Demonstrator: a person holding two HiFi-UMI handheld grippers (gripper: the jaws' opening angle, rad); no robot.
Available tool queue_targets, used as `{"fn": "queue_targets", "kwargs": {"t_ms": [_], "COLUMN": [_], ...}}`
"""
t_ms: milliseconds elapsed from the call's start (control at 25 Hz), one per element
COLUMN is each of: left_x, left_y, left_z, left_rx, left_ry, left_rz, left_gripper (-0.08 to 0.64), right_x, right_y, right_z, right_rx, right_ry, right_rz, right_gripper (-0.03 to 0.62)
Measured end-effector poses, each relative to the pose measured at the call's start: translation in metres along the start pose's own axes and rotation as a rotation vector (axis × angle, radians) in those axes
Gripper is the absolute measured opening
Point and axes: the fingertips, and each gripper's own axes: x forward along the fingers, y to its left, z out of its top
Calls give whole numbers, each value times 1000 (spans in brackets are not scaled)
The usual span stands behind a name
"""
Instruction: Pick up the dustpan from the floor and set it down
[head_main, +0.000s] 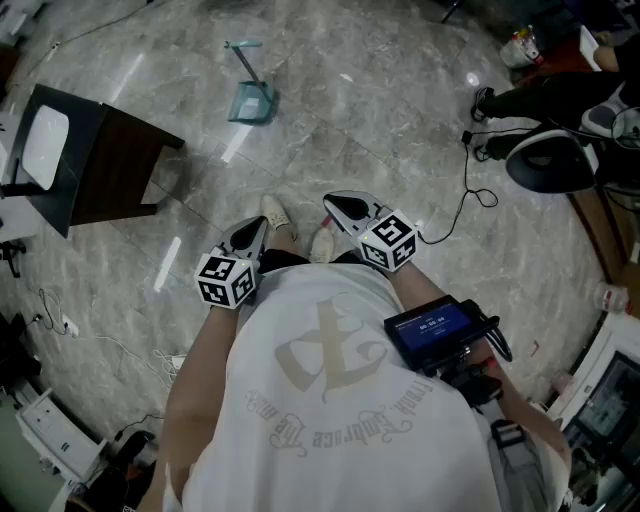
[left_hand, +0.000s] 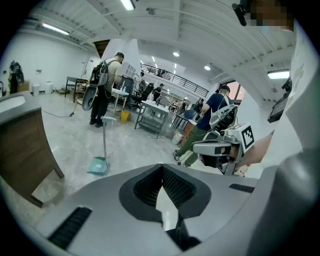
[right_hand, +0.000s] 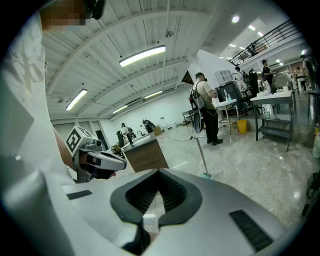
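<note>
A teal dustpan (head_main: 251, 100) with a long upright handle stands on the marble floor, well ahead of me in the head view. It also shows far off in the left gripper view, where the dustpan (left_hand: 98, 164) is at left, and in the right gripper view, where the dustpan (right_hand: 205, 165) is just beyond the jaws. My left gripper (head_main: 258, 228) and right gripper (head_main: 338, 206) are held close to my body, both pointing forward and down. Each has its jaws shut with nothing between them, and neither is near the dustpan.
A dark wooden cabinet (head_main: 112, 165) stands at left, between me and the dustpan's side. A black cable (head_main: 468, 190) trails over the floor at right, near a seated person's legs (head_main: 540, 95). Other people stand at metal tables (left_hand: 152, 112) farther off.
</note>
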Motion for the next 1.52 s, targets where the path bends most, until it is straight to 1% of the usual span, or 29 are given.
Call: {"fn": "queue_targets", "kwargs": {"t_ms": [80,200,280,560,880,1040,1240,1520], "left_x": [1,4,7,18,28,36,50,52], "left_y": [7,17,25,64,114,139,166,199], "left_z": [4,12,19,46,71,89,111,141], "left_rx": [1,5,6,-11,-18,-17,-11,-22], "left_ry": [0,0,-1,-9,-5,-17,-28,-70], "left_rz": [-5,-14,-20,-22,-20,-23,-51,-56], "left_gripper": [11,11,11,11,11,11,11,11], "right_x": [6,14,19,50,98,120,148,173], "right_y": [0,-8,-15,-34,-52,-61,-78,-90], "right_z": [5,18,24,48,68,83,103,136], "right_rx": [10,66,86,71,64,51,34,-4], "right_ry": [-13,-70,-86,-57,-31,-25,-19,-15], "right_rz": [0,-15,-30,-55,-61,-68,-91,-127], "right_gripper": [14,15,15,15,15,15,15,15]}}
